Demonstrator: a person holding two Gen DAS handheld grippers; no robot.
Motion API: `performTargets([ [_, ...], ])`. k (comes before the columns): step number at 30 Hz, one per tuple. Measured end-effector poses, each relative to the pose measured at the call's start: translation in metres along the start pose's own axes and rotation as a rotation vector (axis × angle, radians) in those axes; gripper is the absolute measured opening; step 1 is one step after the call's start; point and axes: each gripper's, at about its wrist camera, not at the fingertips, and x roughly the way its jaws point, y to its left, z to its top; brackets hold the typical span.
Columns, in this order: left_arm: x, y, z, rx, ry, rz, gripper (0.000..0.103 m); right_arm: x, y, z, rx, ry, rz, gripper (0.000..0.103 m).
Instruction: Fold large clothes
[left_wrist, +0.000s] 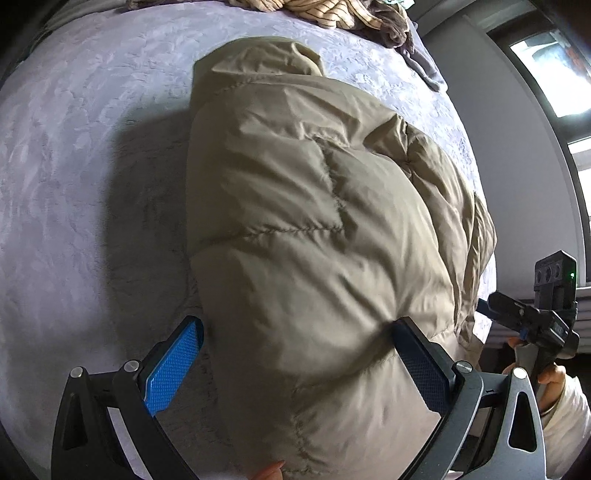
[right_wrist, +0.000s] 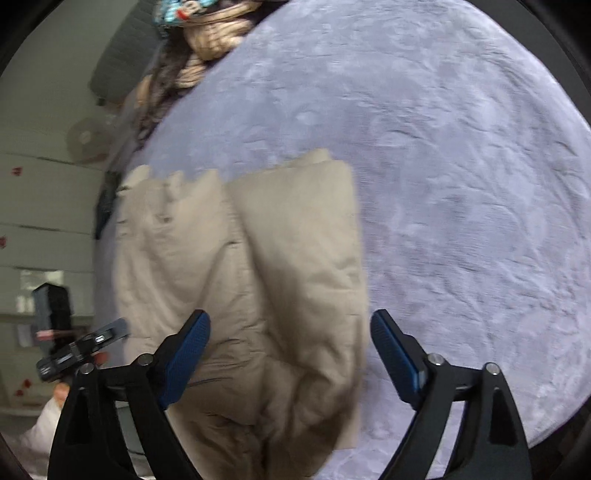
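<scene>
I am holding my left gripper (left_wrist: 295, 332) low over the near end of the tan puffer jacket (left_wrist: 325, 221), its jaws standing wide apart. The bright blue pad on one finger (left_wrist: 173, 365) is hanging just beside the jacket's edge over the bedcover, while the darker pad on the other finger is pressing into the padded fabric from the other side, so a broad bulge of the jacket is sitting between them without being pinched. A fingertip of mine (left_wrist: 271, 470) is showing at the bottom edge of that view.

My right gripper (right_wrist: 290, 336) is also standing fully apart. Its jaws are straddling the near part of the folded jacket (right_wrist: 240, 277) without clamping it, one pad over the fabric and the other over the bedcover just past the jacket's edge. In the left wrist view my right hand (left_wrist: 550, 376) is gripping that tool's handle, at the bed's side.

The jacket is lying folded into a thick, quilted bundle on the lilac plush bedcover (left_wrist: 74, 147), stretching away from me toward the middle of the bed. Beyond it, at the far edge of the bed, a heap of other clothes (left_wrist: 332, 14) is lying crumpled, striped cloth among them. Past the bed a window (left_wrist: 554, 66) is letting in light.
</scene>
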Motion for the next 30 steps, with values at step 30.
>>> performTargets([
  [30,0.074,0.058,0.036,-0.126,0.104,-0.384,0.103,0.107,-0.009,0.042,0.011,0.269,0.16,0.103],
])
